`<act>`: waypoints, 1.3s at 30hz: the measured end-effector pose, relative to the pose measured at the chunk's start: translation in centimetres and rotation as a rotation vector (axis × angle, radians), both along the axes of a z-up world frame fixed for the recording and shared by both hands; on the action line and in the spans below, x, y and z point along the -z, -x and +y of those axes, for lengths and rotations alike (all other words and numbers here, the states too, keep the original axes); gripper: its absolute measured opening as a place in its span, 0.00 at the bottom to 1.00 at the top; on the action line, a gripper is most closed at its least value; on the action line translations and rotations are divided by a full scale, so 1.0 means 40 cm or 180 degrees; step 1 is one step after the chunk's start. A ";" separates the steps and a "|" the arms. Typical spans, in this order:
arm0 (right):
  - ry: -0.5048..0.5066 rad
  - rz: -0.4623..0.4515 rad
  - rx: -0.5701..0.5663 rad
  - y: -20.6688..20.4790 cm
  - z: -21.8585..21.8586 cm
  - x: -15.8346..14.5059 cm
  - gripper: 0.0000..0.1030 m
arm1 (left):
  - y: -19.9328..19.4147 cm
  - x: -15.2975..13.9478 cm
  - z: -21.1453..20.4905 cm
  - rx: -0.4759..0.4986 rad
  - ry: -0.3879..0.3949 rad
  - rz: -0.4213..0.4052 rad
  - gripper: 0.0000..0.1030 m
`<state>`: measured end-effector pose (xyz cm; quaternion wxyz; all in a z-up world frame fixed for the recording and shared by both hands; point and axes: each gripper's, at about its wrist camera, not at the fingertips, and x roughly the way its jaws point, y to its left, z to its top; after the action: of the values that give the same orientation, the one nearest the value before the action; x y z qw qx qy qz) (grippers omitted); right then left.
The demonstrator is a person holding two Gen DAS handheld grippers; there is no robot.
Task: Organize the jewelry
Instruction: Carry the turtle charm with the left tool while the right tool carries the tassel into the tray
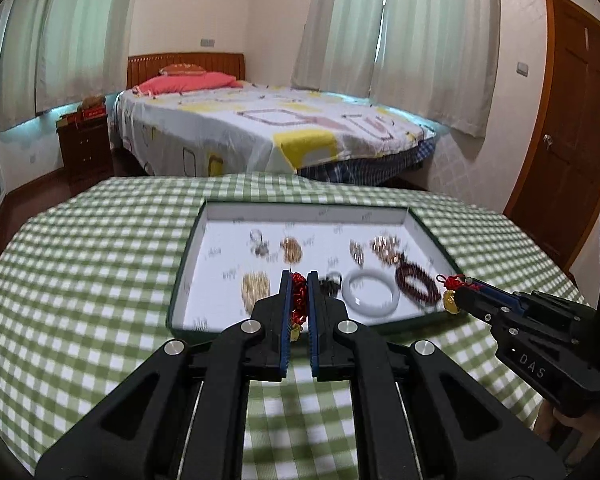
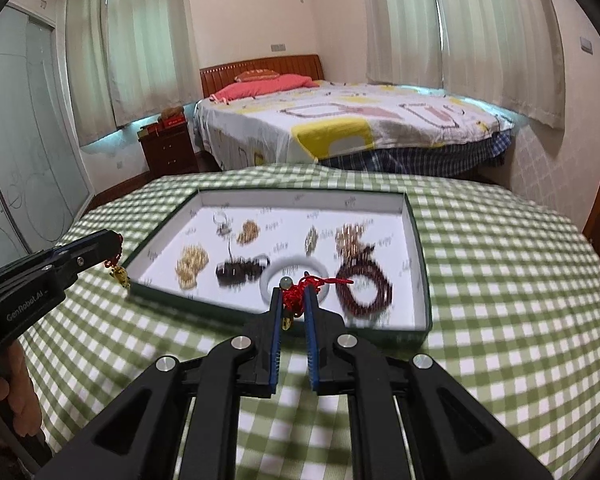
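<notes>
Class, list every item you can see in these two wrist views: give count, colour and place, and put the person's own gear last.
Shallow white-lined tray with dark green rim: one, on the table.
Green-and-white checked tablecloth: one, covering the table.
White jade-like bangle: one, front of tray.
Dark red beaded bracelet: one, right of the bangle.
Gold chain heaps: several, blurred, spread over the tray.
Red knotted cord charms with gold pendants: two, one in each gripper.
Bed with patterned sheet and pink pillow: one, behind the table.
Dark wooden nightstand: one, left of the bed.
Brown wooden door: one, far right.
Left gripper: black, blue-padded fingers shut on a charm.
Right gripper: same, shut on the other charm.
</notes>
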<state>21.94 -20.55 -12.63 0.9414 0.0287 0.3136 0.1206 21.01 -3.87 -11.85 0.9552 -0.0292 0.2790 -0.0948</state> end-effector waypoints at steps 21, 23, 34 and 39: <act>0.0075 -0.0490 -0.0013 -0.202 0.024 -0.114 0.11 | -0.209 -0.092 0.000 -0.0032 -0.0007 -0.0402 0.07; 0.0085 -0.0505 -0.0014 -0.217 0.029 -0.112 0.11 | -0.232 -0.084 -0.003 -0.0036 -0.0012 -0.0398 0.07; 0.0108 -0.0099 0.0036 -0.318 0.030 0.020 0.11 | -0.342 0.058 0.028 -0.0172 -0.0081 0.0035 0.07; 0.0129 0.0142 0.0036 -0.348 0.034 0.075 0.11 | -0.388 0.111 0.043 -0.0221 -0.0071 0.0268 0.07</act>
<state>35.88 -19.17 -15.62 0.9353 0.0141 0.3367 0.1082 36.51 -2.17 -16.29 0.9456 -0.0322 0.3188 -0.0571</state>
